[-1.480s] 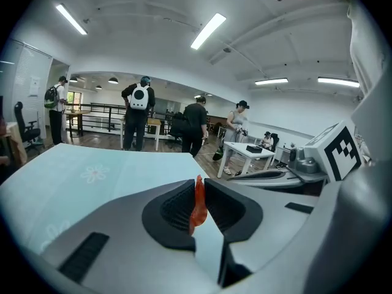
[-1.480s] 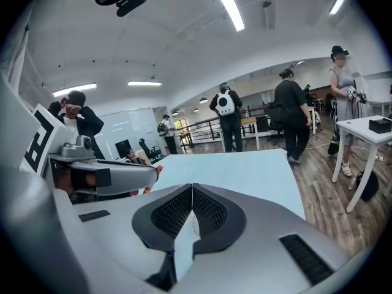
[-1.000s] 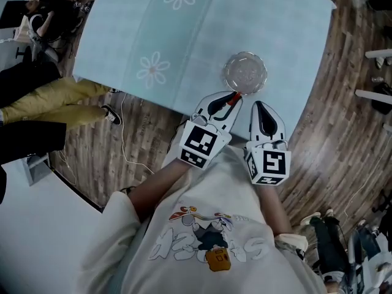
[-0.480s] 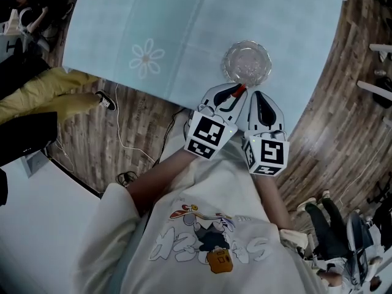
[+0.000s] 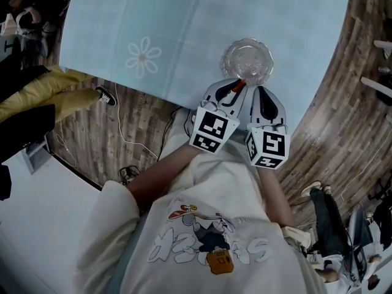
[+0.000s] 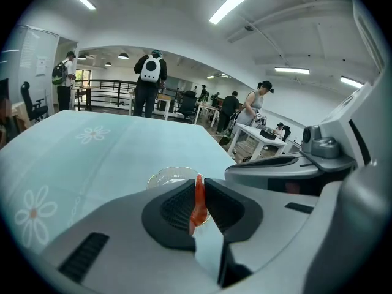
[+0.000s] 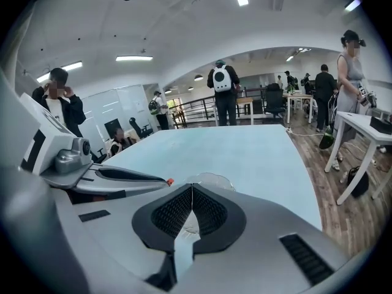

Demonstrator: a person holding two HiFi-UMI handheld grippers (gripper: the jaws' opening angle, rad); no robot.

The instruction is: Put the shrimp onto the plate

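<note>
- Head view: left gripper, clenched on the shrimp, has edged up to the plate rim; release seems near.
- The right gripper is closed, empty.

The shrimp is showing orange-red against the left tool with its white shell and black grips. The plate is looking clear and colourless, and the tabletop is wearing pale blue with white daisies.
</note>
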